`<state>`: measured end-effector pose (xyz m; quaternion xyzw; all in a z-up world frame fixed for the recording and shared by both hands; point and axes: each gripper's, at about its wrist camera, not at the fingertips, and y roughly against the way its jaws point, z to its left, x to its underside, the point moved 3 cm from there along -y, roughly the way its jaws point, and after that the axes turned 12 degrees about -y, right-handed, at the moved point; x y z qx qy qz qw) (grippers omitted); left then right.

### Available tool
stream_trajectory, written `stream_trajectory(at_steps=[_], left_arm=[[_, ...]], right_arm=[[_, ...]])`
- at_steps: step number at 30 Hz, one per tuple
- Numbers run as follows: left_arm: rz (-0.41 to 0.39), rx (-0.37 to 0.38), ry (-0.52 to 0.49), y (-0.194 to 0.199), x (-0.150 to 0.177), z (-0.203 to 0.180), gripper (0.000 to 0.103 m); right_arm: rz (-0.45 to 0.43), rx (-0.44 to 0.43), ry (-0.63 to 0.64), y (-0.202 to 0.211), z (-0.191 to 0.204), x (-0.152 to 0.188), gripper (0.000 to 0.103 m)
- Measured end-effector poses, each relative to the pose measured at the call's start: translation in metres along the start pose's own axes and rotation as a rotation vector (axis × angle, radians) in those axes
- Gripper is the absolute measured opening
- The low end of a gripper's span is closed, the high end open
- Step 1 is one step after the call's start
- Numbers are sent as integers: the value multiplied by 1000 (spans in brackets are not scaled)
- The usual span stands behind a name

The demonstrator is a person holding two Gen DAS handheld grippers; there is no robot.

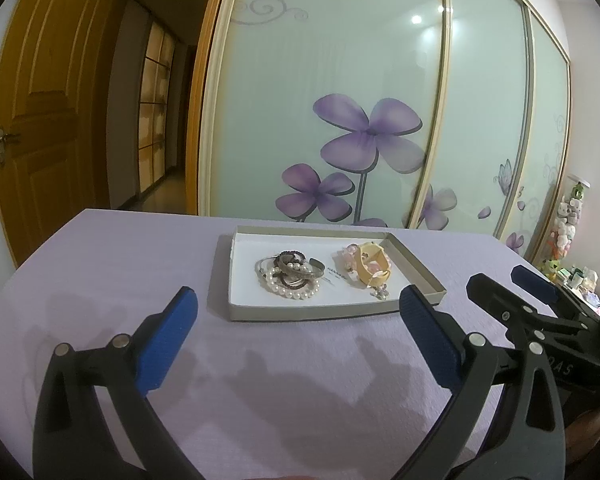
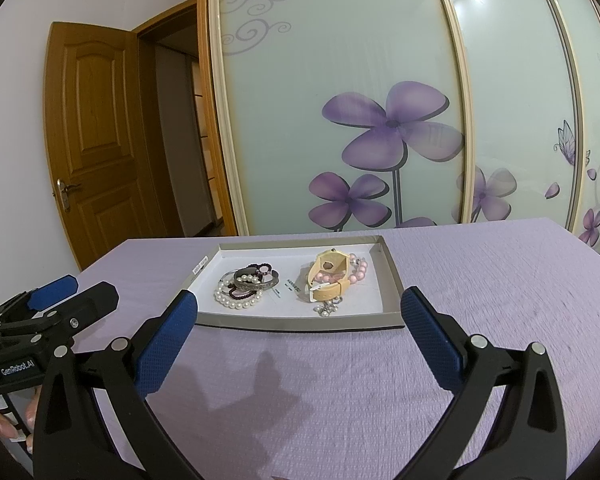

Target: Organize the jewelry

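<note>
both tongs spread wide, empty: left gripper [image 1: 298, 316], right gripper [image 2: 299, 314]. tray [image 2: 300, 323] sits mid-frame just ahead, long axis crosswise; pearls [image 2: 236, 302] toward left, watch [image 2: 328, 280] toward right.

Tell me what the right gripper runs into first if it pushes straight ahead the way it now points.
The right gripper, jaws open, points at the shallow box. Going straight on it would most likely meet the box's near wall first, with the peach watch behind it. Its height above the purple cloth is unclear.
</note>
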<state>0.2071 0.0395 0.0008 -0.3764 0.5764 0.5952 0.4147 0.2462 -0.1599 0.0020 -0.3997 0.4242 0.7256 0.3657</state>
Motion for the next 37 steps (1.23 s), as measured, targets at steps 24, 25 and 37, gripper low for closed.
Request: stream_trajectory(at_steps=[24, 25, 37], left_arm=[[5, 4, -2, -4, 6, -2, 101], [4, 4, -4, -3, 5, -3, 101], [10, 3, 2, -1, 8, -4, 101]], right_arm=[[3, 0, -1, 0, 0, 1, 102], [3, 0, -1, 0, 0, 1, 102], [3, 0, -2, 3, -1, 6, 102]])
